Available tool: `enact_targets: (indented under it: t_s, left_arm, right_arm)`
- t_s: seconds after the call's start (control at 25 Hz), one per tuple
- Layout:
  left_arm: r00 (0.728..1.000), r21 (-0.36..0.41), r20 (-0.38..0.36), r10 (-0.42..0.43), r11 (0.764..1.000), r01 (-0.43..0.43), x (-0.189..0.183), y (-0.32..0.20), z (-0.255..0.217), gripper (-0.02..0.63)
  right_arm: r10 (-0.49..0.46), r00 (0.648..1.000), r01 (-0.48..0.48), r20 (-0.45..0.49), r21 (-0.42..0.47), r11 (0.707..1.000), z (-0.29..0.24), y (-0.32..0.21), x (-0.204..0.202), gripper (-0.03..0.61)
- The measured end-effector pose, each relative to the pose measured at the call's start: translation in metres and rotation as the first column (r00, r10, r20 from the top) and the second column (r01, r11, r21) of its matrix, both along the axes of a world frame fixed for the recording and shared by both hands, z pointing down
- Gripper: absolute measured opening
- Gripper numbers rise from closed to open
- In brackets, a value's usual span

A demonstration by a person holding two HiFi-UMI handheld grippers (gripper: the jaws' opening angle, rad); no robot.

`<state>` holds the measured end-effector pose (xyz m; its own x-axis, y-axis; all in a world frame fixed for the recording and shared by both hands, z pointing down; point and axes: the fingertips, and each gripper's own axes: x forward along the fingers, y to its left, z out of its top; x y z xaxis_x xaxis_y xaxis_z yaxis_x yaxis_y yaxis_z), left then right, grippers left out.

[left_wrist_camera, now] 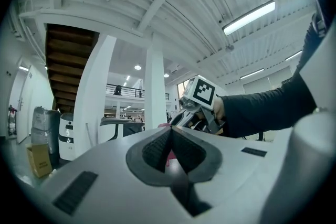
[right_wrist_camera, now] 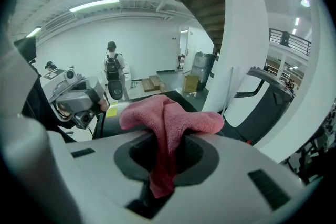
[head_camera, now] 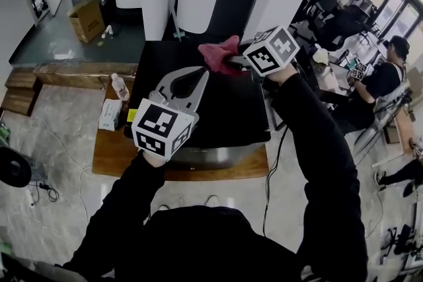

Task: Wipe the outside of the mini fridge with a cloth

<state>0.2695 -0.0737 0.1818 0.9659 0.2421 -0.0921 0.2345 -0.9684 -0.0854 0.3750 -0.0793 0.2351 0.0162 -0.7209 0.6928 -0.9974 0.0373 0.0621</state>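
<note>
The black mini fridge (head_camera: 228, 109) stands below me on a low wooden platform (head_camera: 112, 152), and I look down on its top. My right gripper (head_camera: 232, 60) hovers over the fridge's far edge, shut on a pink cloth (head_camera: 218, 53). In the right gripper view the cloth (right_wrist_camera: 168, 120) bunches out above the jaws of that gripper (right_wrist_camera: 167, 150). My left gripper (head_camera: 200, 76) hangs over the left part of the fridge top, its tips together and nothing in them. In the left gripper view its jaws (left_wrist_camera: 170, 135) meet, and the right gripper's marker cube (left_wrist_camera: 202, 93) shows beyond.
A water bottle (head_camera: 119, 86) and a tissue pack (head_camera: 110, 114) sit on the platform left of the fridge. A cardboard box (head_camera: 87, 20) lies further back. A cable (head_camera: 269, 168) hangs at the fridge's right. A person (head_camera: 390, 69) sits at the far right.
</note>
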Motion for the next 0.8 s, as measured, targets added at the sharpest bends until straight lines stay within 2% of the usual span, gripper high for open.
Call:
enact_targets:
  t_s: [0.12, 0.4, 0.6, 0.68, 0.8]
  left_arm:
    - [1.0, 0.0, 0.006, 0.001, 1.0, -0.001, 0.024, 0.012, 0.001, 0.006]
    - [0.997, 0.02, 0.044, -0.067, 0.998, 0.066, 0.07, 0.028, 0.012, 0.006]
    - [0.993, 0.02, 0.059, -0.106, 0.994, 0.105, 0.096, 0.033, 0.023, 0.006]
    - [0.989, 0.025, 0.075, -0.128, 0.992, 0.126, 0.104, 0.032, 0.026, 0.006]
    - [0.982, 0.033, 0.096, -0.16, 0.987, 0.158, 0.11, 0.031, 0.03, 0.006]
  right_arm:
    - [0.017, 1.0, -0.017, 0.017, 0.016, 1.0, 0.005, 0.006, 0.038, 0.061]
    - [0.013, 0.999, -0.013, 0.032, -0.009, 1.0, 0.04, 0.004, 0.118, 0.061]
    - [0.002, 1.0, -0.001, 0.006, -0.093, 0.996, 0.083, -0.002, 0.174, 0.061]
    - [-0.018, 1.0, 0.017, -0.005, -0.127, 0.992, 0.098, -0.003, 0.186, 0.061]
    - [-0.067, 0.998, 0.064, -0.017, -0.131, 0.989, 0.104, -0.004, 0.187, 0.06]
